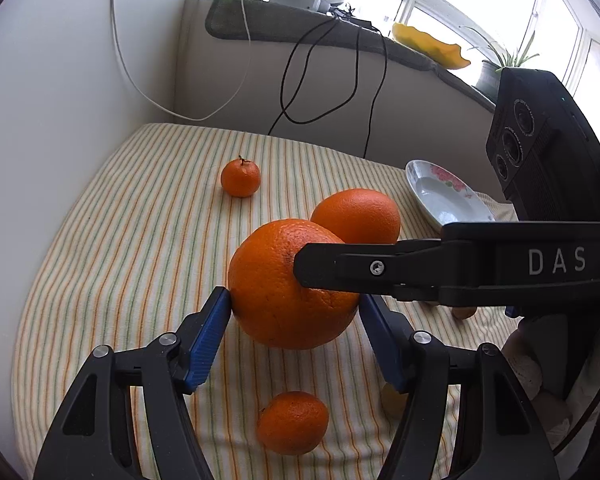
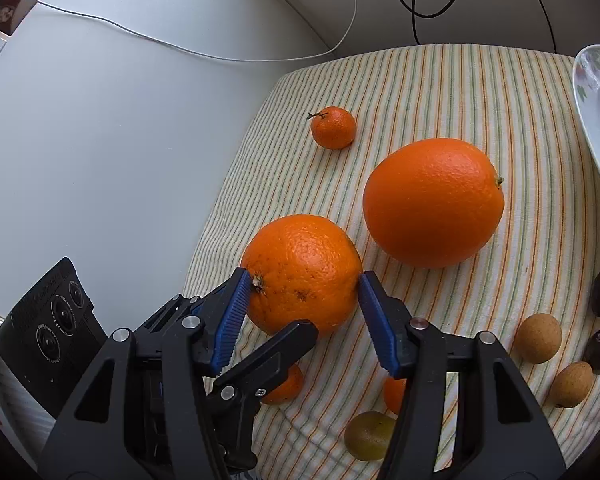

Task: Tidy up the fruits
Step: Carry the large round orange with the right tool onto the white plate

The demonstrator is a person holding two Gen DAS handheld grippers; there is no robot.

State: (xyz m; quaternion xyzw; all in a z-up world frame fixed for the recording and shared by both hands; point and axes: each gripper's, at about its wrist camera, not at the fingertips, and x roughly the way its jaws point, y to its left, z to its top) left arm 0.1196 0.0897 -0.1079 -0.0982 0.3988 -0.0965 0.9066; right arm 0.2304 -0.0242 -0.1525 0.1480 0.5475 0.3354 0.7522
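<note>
The orange (image 1: 284, 292) sits on the striped cloth (image 1: 100, 240), between both grippers' blue pads. Left gripper (image 1: 294, 306) touches both sides, apparently gripping; right gripper (image 2: 300, 292) brackets it, contact unclear. Next: lift toward the plate (image 1: 440, 196).

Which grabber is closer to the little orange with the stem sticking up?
Too close to call. Both grippers, left and right, have their jaws around the same big orange. The small stemmed orange sits farther back on the striped cloth, away from both.
</note>
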